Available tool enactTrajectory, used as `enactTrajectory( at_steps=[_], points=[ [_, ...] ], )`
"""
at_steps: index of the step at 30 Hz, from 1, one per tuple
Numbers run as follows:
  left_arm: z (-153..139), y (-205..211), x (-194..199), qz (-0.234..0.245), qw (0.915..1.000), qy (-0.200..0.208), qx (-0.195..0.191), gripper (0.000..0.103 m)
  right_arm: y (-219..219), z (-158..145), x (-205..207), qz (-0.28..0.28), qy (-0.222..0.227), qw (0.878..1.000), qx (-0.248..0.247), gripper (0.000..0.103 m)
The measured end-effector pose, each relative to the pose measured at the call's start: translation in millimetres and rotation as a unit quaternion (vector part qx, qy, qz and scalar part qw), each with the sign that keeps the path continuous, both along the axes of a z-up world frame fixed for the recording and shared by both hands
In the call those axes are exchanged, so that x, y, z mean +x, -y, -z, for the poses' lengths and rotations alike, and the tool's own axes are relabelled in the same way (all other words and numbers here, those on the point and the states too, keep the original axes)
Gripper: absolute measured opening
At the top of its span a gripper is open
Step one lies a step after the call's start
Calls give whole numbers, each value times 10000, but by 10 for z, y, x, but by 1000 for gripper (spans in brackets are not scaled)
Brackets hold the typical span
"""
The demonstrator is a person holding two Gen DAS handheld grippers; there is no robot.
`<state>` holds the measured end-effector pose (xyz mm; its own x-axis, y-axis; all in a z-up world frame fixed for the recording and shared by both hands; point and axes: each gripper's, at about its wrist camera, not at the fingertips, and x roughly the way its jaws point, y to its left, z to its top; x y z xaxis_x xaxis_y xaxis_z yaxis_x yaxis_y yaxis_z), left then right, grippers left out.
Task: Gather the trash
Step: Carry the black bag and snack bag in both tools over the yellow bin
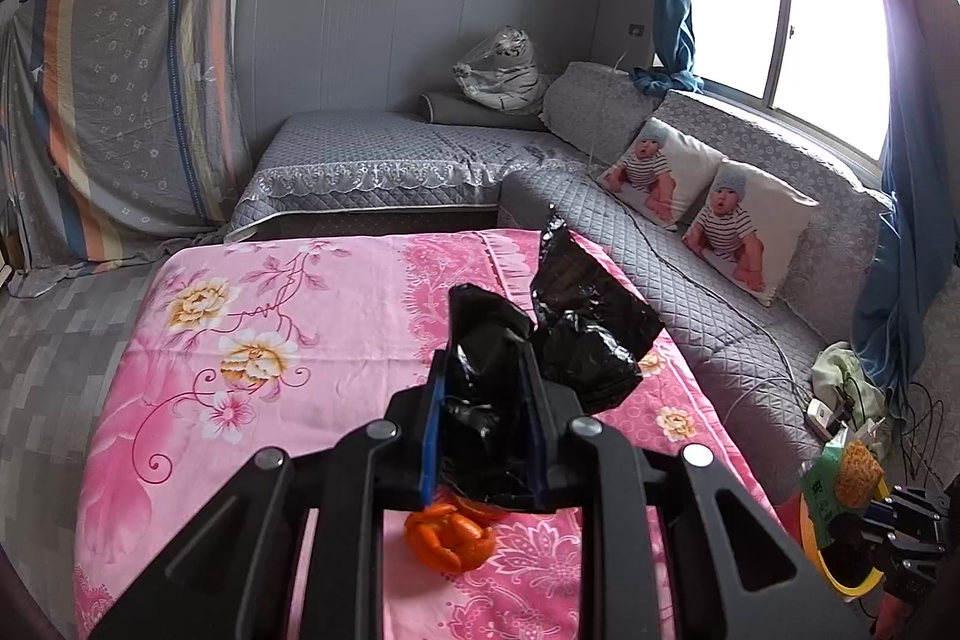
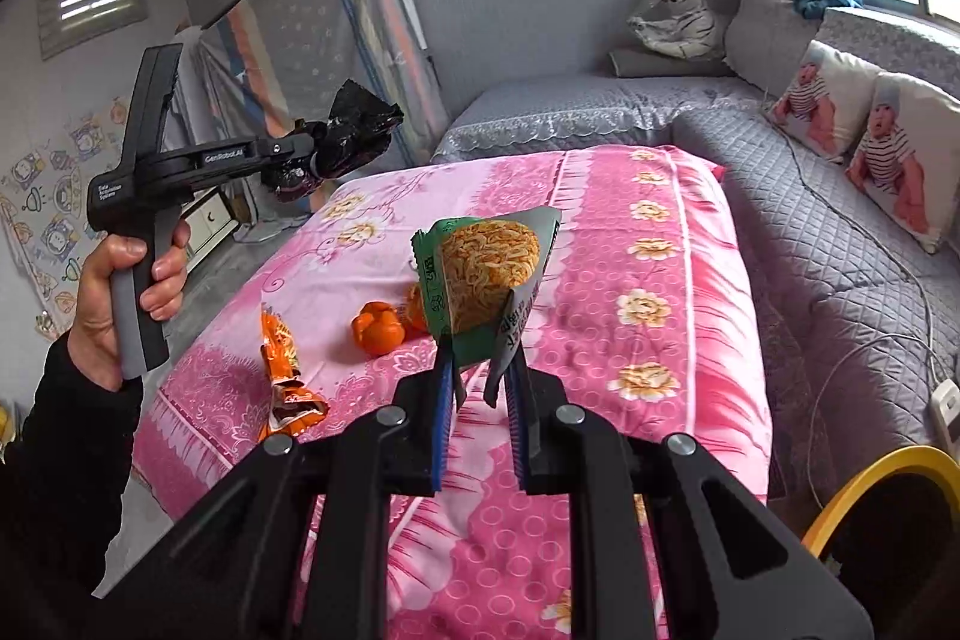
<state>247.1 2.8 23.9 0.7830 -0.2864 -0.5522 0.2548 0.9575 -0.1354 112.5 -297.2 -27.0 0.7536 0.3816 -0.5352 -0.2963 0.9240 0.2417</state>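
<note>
We hold two grippers above a worktop (image 2: 690,280) draped in a pink floral cloth.

Our left gripper (image 1: 483,358) has its jaws nearly closed, clamped on one crumpled black plastic bag (image 1: 576,322), which is lifted clear of the cloth. In the right wrist view that same gripper (image 2: 303,148) appears at upper left, gripped by one hand (image 2: 129,292) in a black sleeve, with the bag (image 2: 354,130) hanging off its tip.

Our right gripper (image 2: 480,364) has its jaws almost shut, pinching one green instant-noodle wrapper (image 2: 486,274) by its lower edge; the wrapper stands up above the cloth.

Still lying on the cloth we count two pieces of orange peel (image 2: 378,328), touching or nearly so, the farther one partly hidden behind the wrapper, and one crumpled orange snack packet (image 2: 288,376) near the cloth's left edge.

One yellow-rimmed bin (image 2: 888,466) sits at lower right, beside the worktop.

Behind, a grey quilted sofa (image 2: 810,232) carries two baby-print cushions (image 2: 840,112) and one plush tiger (image 2: 678,16) wrapped in clear plastic.
</note>
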Motion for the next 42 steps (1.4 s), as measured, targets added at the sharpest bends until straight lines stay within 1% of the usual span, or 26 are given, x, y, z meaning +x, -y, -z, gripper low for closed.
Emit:
enactTrajectory(
  at_steps=[7,12,16,22,25,29,34,37,42],
  points=[
    [-38,682,-148,672,9976,75,-167,20,603,-89,-186,682,166,9975,92,15],
    [-33,1247,-303,1284,9915,101,-184,20,1097,-65,-379,1288,219,9912,232,15],
    [7,1750,-440,1832,9829,77,-160,20,1535,23,-565,1836,193,9822,337,15],
    [167,2474,-588,2596,9657,-81,-54,20,2103,208,-855,2649,113,9634,397,15],
    [281,2781,-624,2865,9579,-176,30,20,2308,305,-985,2999,63,9532,381,15],
    [418,3129,-676,3125,9493,-298,156,20,2539,452,-1125,3337,-39,9418,393,15],
    [581,3420,-718,3357,9405,-475,213,20,2772,626,-1229,3660,-191,9295,404,15],
    [683,3566,-756,3471,9358,-580,223,20,2851,704,-1303,3885,-231,9207,286,16],
    [861,3784,-826,3675,9266,-746,287,20,2959,829,-1379,4045,-370,9131,354,16]
  ],
)
